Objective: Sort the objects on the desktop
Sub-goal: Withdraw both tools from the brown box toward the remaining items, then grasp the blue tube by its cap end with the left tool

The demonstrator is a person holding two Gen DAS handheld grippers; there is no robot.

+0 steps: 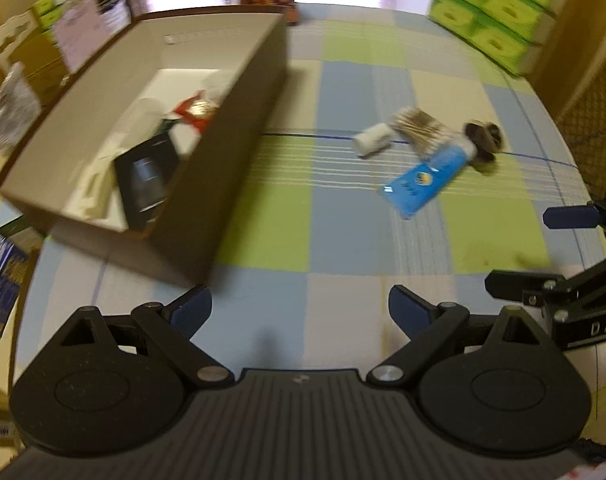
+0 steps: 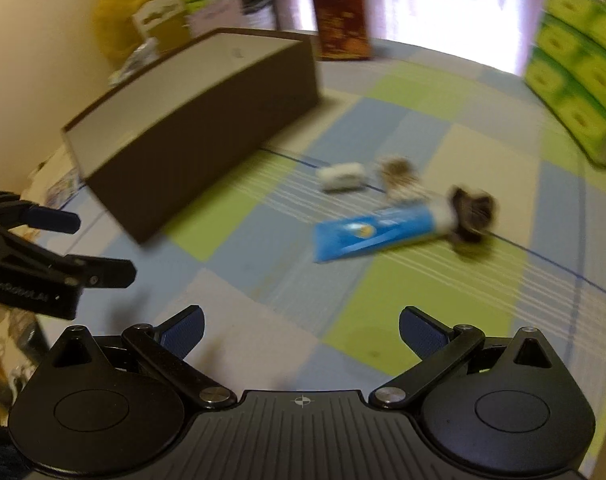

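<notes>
The brown box [image 1: 239,128] near the desk's left edge already has some things inside. Four things still wait on the checked cloth [image 1: 287,216] in the middle: a blue tube [image 1: 427,180], a white roll [image 1: 373,139], a brown bundle [image 1: 417,128] and a dark clip [image 1: 485,140]. The left tongs [image 1: 299,312] and right tongs [image 2: 301,330] are both wide apart, holding nothing.

A blue toothpaste tube [image 1: 427,178] lies flat mid-table, white cap touching a dark hair clip [image 1: 483,140]. Beside them lie a cotton swab pack [image 1: 417,126] and white cylinder [image 1: 371,140]. The brown box [image 1: 207,184] near the left edge holds mixed items.
</notes>
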